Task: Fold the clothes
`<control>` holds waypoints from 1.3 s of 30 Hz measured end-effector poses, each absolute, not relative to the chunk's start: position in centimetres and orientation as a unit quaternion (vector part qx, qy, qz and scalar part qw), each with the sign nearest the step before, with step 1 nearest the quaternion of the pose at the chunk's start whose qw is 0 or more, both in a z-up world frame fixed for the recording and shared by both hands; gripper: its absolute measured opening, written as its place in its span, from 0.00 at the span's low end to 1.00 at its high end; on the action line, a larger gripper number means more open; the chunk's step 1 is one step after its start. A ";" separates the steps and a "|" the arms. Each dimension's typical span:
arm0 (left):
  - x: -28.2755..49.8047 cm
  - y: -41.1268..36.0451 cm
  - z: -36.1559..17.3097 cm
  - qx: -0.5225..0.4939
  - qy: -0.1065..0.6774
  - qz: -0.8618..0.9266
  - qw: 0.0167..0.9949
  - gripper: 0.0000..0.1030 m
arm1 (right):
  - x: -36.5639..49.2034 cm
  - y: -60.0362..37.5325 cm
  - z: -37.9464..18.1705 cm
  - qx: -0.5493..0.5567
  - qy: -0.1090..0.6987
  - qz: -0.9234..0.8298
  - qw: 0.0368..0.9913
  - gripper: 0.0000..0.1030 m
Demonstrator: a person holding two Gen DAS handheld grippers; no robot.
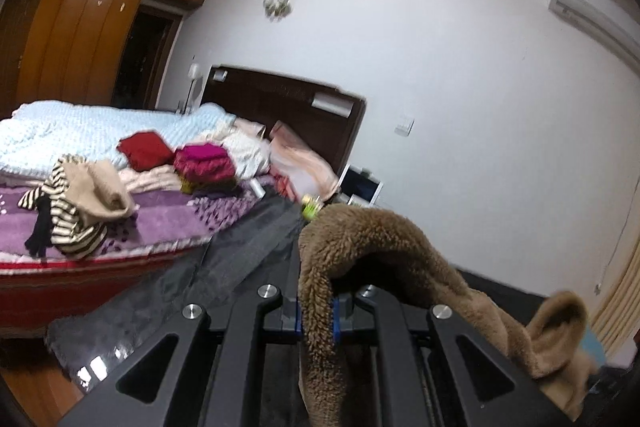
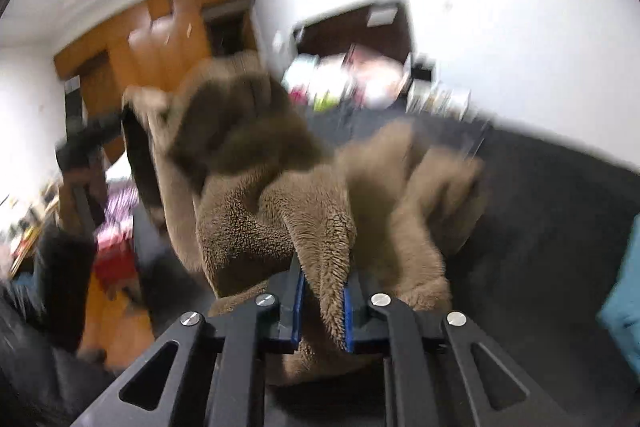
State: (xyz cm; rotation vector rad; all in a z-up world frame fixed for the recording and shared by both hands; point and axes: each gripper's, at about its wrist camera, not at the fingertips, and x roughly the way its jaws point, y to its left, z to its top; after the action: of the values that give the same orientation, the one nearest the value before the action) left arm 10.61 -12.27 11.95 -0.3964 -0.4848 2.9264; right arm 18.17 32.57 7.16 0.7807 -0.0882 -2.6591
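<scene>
A brown fleece garment [image 1: 384, 247] hangs in a raised fold over my left gripper [image 1: 316, 315], whose blue pads are shut on a strip of it. In the right wrist view the same brown fleece garment [image 2: 272, 211] bunches up above a dark grey cloth surface [image 2: 540, 227]. My right gripper [image 2: 323, 307] is shut on a fold of the fleece between its blue pads. Up at the left of that view the other gripper [image 2: 136, 155] holds the far end of the garment. The picture there is blurred.
A bed [image 1: 120, 219] with a purple cover carries a striped and beige heap [image 1: 80, 207], folded red [image 1: 144, 149] and magenta [image 1: 206, 163] clothes and a pale blue blanket [image 1: 80, 135]. A dark headboard [image 1: 288, 103], a wooden wardrobe [image 1: 80, 27] and white walls stand behind.
</scene>
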 end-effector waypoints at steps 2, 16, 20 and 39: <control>11.2 -11.8 13.9 -0.106 -0.165 0.977 0.084 0.11 | 20.2 33.3 11.2 0.208 -0.019 -0.969 0.130 0.14; 17.9 -8.5 30.9 0.059 -0.126 0.983 0.120 0.10 | 30.4 36.6 23.0 -0.070 -0.011 -0.992 -0.106 0.14; 18.3 -4.6 31.5 0.053 -0.070 0.988 0.126 0.10 | 28.6 36.7 19.2 0.018 -0.022 -0.999 -0.043 0.15; 21.1 4.2 36.8 0.056 -0.035 0.989 0.130 0.10 | 32.1 23.3 1.2 0.228 0.100 -0.928 0.279 0.90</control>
State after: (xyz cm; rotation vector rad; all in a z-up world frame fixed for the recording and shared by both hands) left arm 21.11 4.18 36.79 0.1623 -0.1005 2.8751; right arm 32.11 23.27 1.22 0.6114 0.2688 -2.4888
